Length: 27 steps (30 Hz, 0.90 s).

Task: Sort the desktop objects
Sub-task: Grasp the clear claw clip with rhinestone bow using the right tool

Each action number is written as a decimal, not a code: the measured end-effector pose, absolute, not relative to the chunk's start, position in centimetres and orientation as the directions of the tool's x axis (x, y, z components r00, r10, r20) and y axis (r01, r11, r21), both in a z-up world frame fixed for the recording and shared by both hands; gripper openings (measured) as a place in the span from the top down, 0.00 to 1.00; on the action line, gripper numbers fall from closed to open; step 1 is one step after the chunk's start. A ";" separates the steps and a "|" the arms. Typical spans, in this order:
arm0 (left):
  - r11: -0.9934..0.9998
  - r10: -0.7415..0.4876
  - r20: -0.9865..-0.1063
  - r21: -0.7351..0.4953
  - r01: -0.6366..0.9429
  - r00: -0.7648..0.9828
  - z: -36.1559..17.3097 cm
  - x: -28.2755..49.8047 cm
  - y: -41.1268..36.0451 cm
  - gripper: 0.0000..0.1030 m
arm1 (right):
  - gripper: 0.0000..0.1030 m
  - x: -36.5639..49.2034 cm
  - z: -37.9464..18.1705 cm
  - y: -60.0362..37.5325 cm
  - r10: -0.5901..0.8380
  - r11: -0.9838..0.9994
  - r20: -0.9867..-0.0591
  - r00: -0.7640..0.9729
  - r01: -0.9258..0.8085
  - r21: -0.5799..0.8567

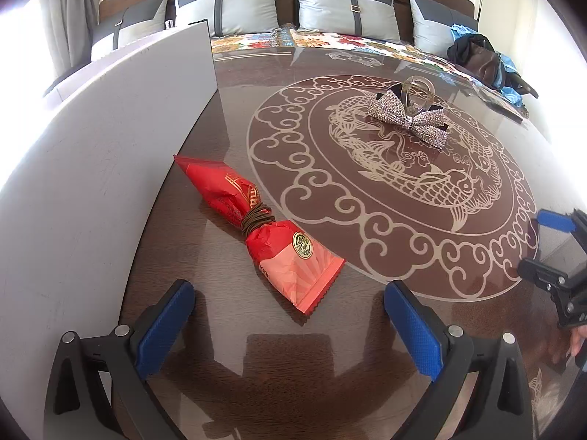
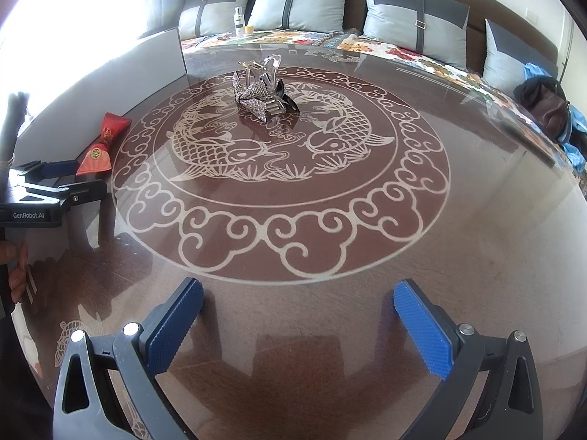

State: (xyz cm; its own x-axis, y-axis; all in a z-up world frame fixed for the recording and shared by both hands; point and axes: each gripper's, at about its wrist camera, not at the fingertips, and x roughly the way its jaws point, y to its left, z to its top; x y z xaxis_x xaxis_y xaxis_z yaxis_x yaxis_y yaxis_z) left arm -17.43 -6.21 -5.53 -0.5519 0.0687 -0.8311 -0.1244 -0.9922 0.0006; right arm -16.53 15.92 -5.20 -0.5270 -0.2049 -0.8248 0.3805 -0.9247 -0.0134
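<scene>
Blue-padded fingers (image 1: 161, 326) of the left gripper (image 1: 286, 324) stand spread wide with nothing pinched, the red packet (image 1: 256, 229) lying on the tabletop (image 1: 367, 330) just ahead of them, close by the white board (image 1: 110, 128); the packet looks freshly set down, so this placing step seems finished. Right gripper (image 2: 299, 324) hovers with fingers likewise spread and empty; farther from the packet, at the tabletop's middle, sits the sparkly bow clip (image 2: 262, 97), likely the next item, calling for a forward reach and a gentle pinch.
</scene>
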 end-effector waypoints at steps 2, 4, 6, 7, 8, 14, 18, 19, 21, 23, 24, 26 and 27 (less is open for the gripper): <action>-0.992 0.069 -0.831 0.001 -0.124 -0.552 -5.5 -17.4 -6.3 0.00 | 0.00 -19.4 -5.1 15.1 -0.216 -0.911 -0.837 -0.503 0.413 -0.013; -0.992 0.069 -0.831 0.001 -0.124 -0.552 -5.5 -17.4 -6.3 0.00 | 0.00 -22.7 -5.1 14.0 -0.211 -0.908 -0.849 -0.484 0.419 -0.013; -0.992 0.069 -0.831 0.001 -0.124 -0.552 -5.5 -17.4 -6.3 0.00 | 0.00 -25.9 -5.2 12.9 -0.203 -0.912 -0.856 -0.476 0.411 -0.012; -0.992 0.067 -0.831 0.002 -0.124 -0.553 -5.5 -17.4 -6.2 0.00 | 0.00 -27.2 -5.2 12.3 -0.199 -0.914 -0.857 -0.474 0.406 -0.012; -0.992 0.068 -0.831 0.001 -0.124 -0.553 -5.5 -17.4 -6.2 0.00 | 0.00 -28.4 -5.2 11.7 -0.195 -0.916 -0.860 -0.472 0.401 -0.012; -0.992 0.068 -0.831 0.001 -0.123 -0.553 -5.5 -17.5 -6.3 0.00 | 0.00 -32.6 -5.2 8.5 -0.219 -0.889 -0.868 -0.446 0.457 -0.010; -0.992 0.068 -0.831 0.001 -0.124 -0.553 -5.5 -17.5 -6.3 0.00 | 0.47 -32.7 -4.4 7.7 -0.235 -0.886 -0.839 -0.490 0.464 -0.023; -0.992 0.068 -0.831 0.001 -0.124 -0.553 -5.5 -17.5 -6.3 0.00 | 0.47 -32.5 -4.4 8.0 -0.244 -0.888 -0.839 -0.487 0.460 -0.009; -0.992 0.068 -0.831 0.001 -0.124 -0.553 -5.5 -17.5 -6.3 0.00 | 0.48 -31.5 -4.4 8.4 -0.244 -0.895 -0.831 -0.500 0.446 -0.005; -0.992 0.068 -0.831 0.001 -0.124 -0.553 -5.5 -17.4 -6.3 0.00 | 0.47 -29.6 -4.4 9.6 -0.234 -0.909 -0.820 -0.523 0.416 -0.006; -0.992 0.068 -0.831 0.001 -0.124 -0.553 -5.5 -17.4 -6.3 0.00 | 0.47 -28.4 -4.4 10.4 -0.215 -0.921 -0.814 -0.539 0.390 -0.014; -0.992 0.068 -0.831 0.001 -0.124 -0.553 -5.5 -17.4 -6.3 0.00 | 0.47 -25.2 -4.4 12.5 -0.184 -0.944 -0.806 -0.563 0.329 -0.014; -0.992 0.068 -0.831 0.001 -0.124 -0.553 -5.5 -17.4 -6.3 0.00 | 0.47 -23.4 -4.4 13.6 -0.159 -0.956 -0.804 -0.573 0.294 -0.020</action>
